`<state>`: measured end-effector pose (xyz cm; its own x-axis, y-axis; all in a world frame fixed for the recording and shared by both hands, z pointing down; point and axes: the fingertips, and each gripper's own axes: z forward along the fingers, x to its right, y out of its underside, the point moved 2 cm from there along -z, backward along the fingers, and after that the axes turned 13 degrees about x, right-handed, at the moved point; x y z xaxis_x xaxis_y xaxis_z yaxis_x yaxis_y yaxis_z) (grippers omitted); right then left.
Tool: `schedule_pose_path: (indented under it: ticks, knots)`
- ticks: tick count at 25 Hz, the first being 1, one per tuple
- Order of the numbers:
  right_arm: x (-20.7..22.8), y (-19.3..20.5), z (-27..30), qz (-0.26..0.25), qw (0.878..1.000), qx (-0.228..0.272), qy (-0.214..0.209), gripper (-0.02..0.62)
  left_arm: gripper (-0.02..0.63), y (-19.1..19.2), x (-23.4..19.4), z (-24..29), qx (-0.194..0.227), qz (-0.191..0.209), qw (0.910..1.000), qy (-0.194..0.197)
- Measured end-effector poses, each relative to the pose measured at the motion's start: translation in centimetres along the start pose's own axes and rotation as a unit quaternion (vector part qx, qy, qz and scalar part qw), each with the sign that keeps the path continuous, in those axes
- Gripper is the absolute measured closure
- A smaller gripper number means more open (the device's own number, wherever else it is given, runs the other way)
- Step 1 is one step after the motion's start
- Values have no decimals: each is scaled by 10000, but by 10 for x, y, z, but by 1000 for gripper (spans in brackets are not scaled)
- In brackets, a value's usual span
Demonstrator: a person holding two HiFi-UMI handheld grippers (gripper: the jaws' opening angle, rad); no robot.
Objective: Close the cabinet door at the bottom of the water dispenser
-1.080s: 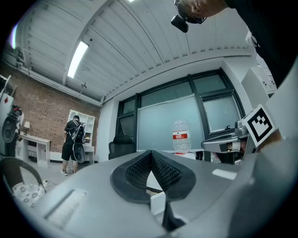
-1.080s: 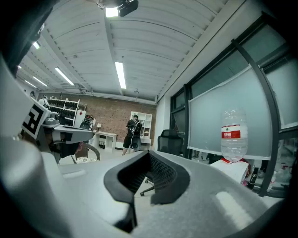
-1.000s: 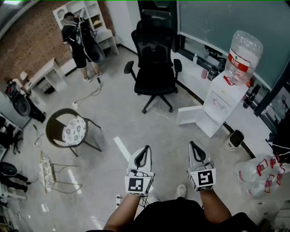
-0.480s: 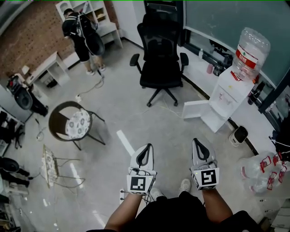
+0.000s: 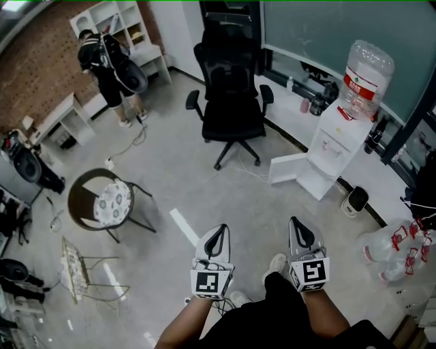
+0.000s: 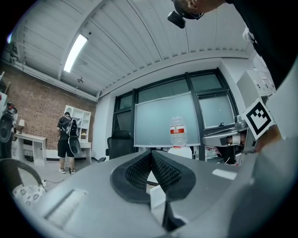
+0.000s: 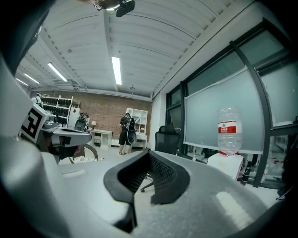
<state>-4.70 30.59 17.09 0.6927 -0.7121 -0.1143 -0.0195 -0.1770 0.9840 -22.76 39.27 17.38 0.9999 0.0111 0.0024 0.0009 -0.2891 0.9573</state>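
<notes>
I look steeply down at a grey floor (image 5: 170,163), holding two grippers level in front of me. My left gripper (image 5: 219,229) is clenched, its ribbed black pads pressed tip to tip with nothing between them. My right gripper (image 5: 295,221) is clenched the same way and also empty. Neither touches anything.

The water dispenser (image 5: 332,143) is a white box with a large clear bottle (image 5: 366,65) on top. It stands ahead and to my right, below a wide frosted pane (image 5: 313,27). The cabinet door (image 5: 286,168) at its bottom is swung wide open. It juts out to the left over the floor, well apart from both grippers.

A black office chair (image 5: 231,102) stands to the left of the dispenser. Nearer on my left is a round chair (image 5: 102,199) with a patterned seat cushion. In the far left corner a person (image 5: 105,65) in dark clothes with a backpack faces a white shelf unit (image 5: 122,17) beside a brick wall. At my far right lie clear bags of empty bottles (image 5: 398,249). A white stripe (image 5: 184,226) marks the floor just ahead of my left gripper.
</notes>
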Motion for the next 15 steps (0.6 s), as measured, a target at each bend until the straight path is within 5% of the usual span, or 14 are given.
schedule_pose_path:
  ticks: [15]
  knots:
    - [94,26,94,40,9999,25,151,593,588,49,5,142,-234,55,9995,219]
